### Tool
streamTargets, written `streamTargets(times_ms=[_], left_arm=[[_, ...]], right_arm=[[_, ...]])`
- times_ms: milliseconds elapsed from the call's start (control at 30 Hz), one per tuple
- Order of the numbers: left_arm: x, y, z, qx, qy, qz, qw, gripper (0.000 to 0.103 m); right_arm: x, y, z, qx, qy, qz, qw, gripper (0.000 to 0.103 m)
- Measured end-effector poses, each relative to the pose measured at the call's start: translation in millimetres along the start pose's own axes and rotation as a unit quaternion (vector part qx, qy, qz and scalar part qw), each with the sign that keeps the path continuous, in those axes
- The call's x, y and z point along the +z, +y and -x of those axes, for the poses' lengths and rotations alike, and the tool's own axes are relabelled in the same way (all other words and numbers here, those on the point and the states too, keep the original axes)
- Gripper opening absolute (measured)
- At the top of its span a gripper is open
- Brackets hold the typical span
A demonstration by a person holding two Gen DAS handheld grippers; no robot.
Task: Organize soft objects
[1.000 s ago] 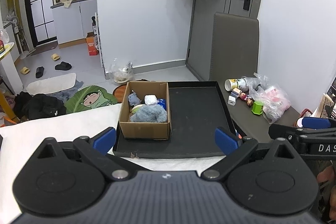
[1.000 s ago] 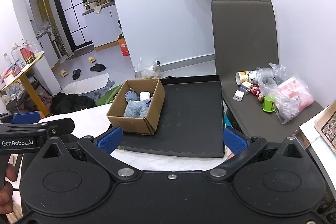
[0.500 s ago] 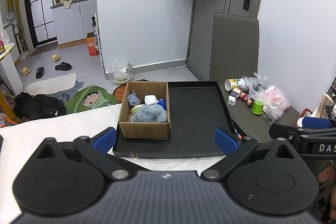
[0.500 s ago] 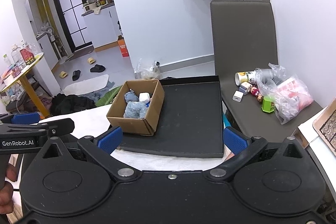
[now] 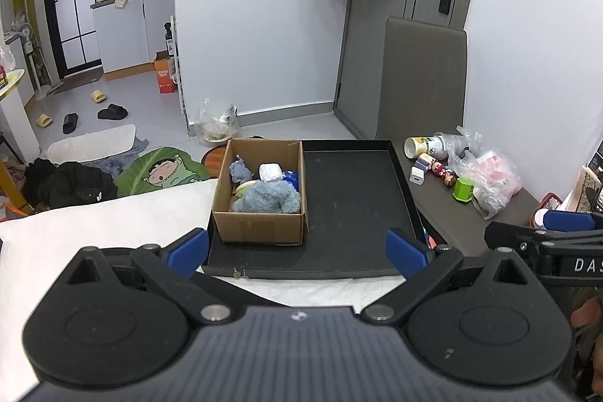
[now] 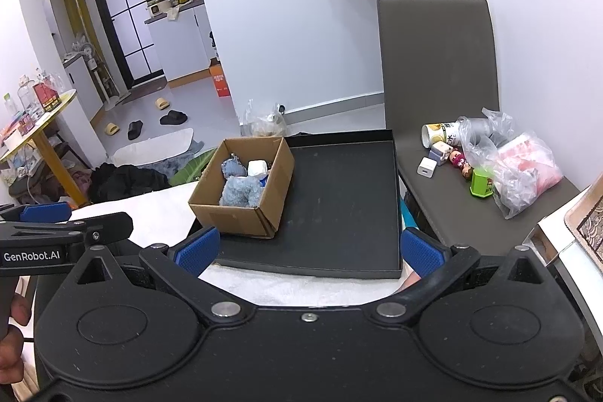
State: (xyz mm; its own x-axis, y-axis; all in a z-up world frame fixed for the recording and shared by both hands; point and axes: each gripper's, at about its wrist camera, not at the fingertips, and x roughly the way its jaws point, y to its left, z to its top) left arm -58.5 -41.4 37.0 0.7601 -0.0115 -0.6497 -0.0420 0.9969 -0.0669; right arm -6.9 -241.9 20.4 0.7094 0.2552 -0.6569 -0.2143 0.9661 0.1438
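The soft toys [image 5: 265,196] lay packed in the cardboard box [image 5: 260,230] on the black tray [image 5: 358,213]; sorting appeared largely complete. Left tool [image 5: 297,247] and right tool [image 6: 307,247] stood apart, empty, above the bench [image 5: 94,232]. Chair clutter [image 6: 490,157] lay well apart, obstructing nothing.

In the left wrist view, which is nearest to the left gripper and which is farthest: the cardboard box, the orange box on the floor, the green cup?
From the left gripper, nearest first:
1. cardboard box, just ahead, on the black tray.
2. green cup, to the right, on the chair seat.
3. orange box, far back left, on the floor.
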Motion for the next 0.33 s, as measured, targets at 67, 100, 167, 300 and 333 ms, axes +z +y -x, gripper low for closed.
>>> streamTargets(times_ms=[67,100,167,300,333], left_arm=[[-0.3,0.2,-0.1,0.0,0.0,0.0,1.0,0.1],[-0.1,-0.1,-0.7,-0.001,-0.001,0.0,1.0,0.1],[-0.3,-0.4,-1.7,-0.002,-0.004,0.002,1.0,0.1],[-0.6,0.3,-4.4,-0.002,-0.005,0.004,1.0,0.1],[-0.9,0.3,-5.6,-0.004,-0.004,0.005,1.0,0.1]], right_arm=[[0.1,0.0,0.0,0.0,0.0,0.0,1.0,0.103],[0.2,-0.1,0.0,0.0,0.0,0.0,1.0,0.103],[-0.1,0.0,-0.5,0.001,0.0,0.001,1.0,0.103],[0.0,1.9,-1.1,0.003,0.0,0.004,1.0,0.103],[-0.4,1.9,-1.9,0.004,0.0,0.004,1.0,0.103]])
